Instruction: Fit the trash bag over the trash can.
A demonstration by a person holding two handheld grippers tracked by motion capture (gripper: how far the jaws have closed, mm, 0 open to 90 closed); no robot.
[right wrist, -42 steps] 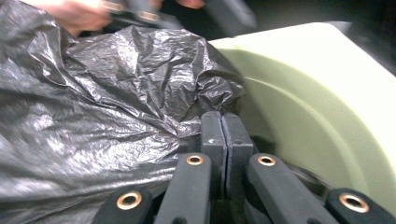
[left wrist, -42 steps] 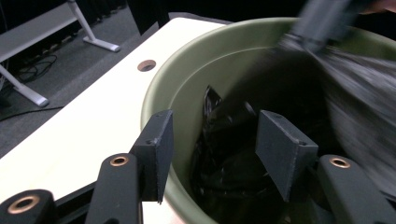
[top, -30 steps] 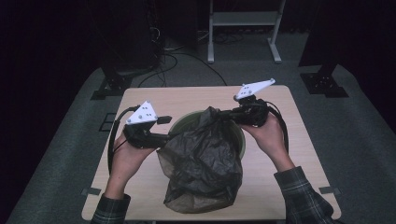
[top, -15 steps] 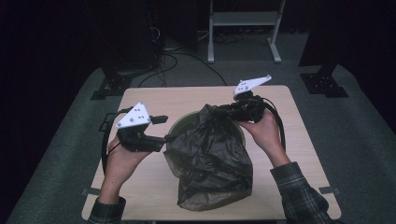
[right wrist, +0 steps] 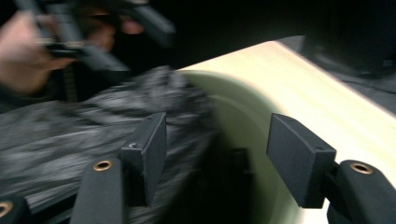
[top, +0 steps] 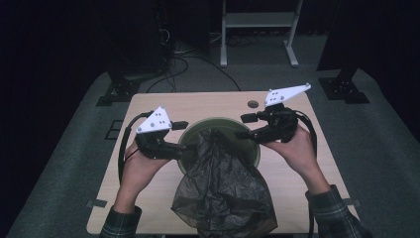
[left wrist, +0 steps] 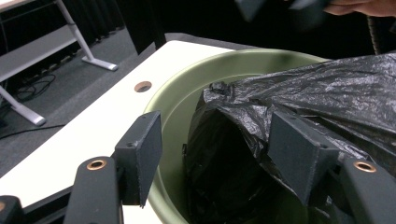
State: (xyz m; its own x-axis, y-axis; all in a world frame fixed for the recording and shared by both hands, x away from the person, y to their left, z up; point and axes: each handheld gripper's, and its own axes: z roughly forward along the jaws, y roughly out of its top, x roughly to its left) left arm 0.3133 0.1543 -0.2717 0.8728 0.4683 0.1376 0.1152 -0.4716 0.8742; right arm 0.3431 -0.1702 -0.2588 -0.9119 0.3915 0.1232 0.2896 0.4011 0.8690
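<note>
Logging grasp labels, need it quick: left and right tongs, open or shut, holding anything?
Left tongs: open, astride the green bin rim, gripping nothing.
Right tongs: open, empty, at the black bag.

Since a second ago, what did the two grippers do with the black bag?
Both grippers have let go of the black bag. The left gripper and right gripper now stand open, apart, at either side of the green bowl. The bag's top, earlier stretched between them, has dropped into the bowl, and the rest trails toward the person. The bowl and table stayed put.
</note>
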